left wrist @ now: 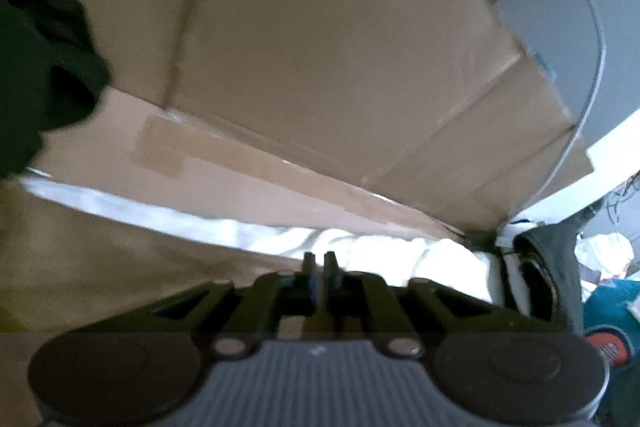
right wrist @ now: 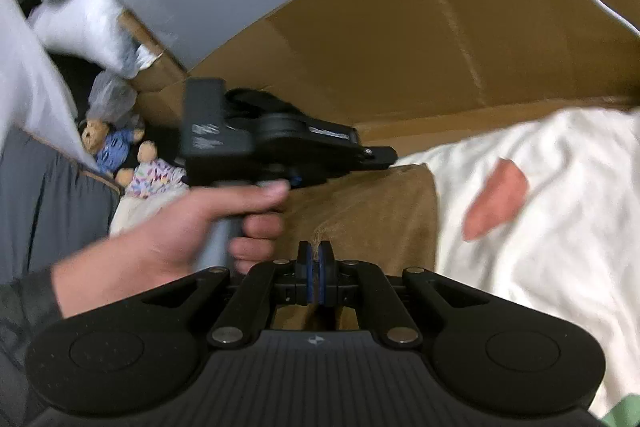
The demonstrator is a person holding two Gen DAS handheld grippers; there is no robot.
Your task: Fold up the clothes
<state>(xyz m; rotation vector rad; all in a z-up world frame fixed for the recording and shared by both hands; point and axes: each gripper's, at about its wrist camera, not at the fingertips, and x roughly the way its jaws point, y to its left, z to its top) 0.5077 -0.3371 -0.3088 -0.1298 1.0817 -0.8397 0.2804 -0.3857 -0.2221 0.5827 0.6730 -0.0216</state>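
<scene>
Nearest us, the right gripper (right wrist: 315,263) and left gripper (left wrist: 319,265), jaws pinching the tan garment's (right wrist: 360,211) edge, apparently lifting it to fold over the white cloth (right wrist: 540,207).

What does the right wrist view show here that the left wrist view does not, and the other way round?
Only the right wrist view shows the left hand holding the left gripper, the stuffed toys, and the salmon patch on the white cloth. Only the left wrist view shows a dark garment at the left edge and a white cable. Both show cardboard boxes, the white cloth, and tan fabric pinched in a shut gripper.
</scene>
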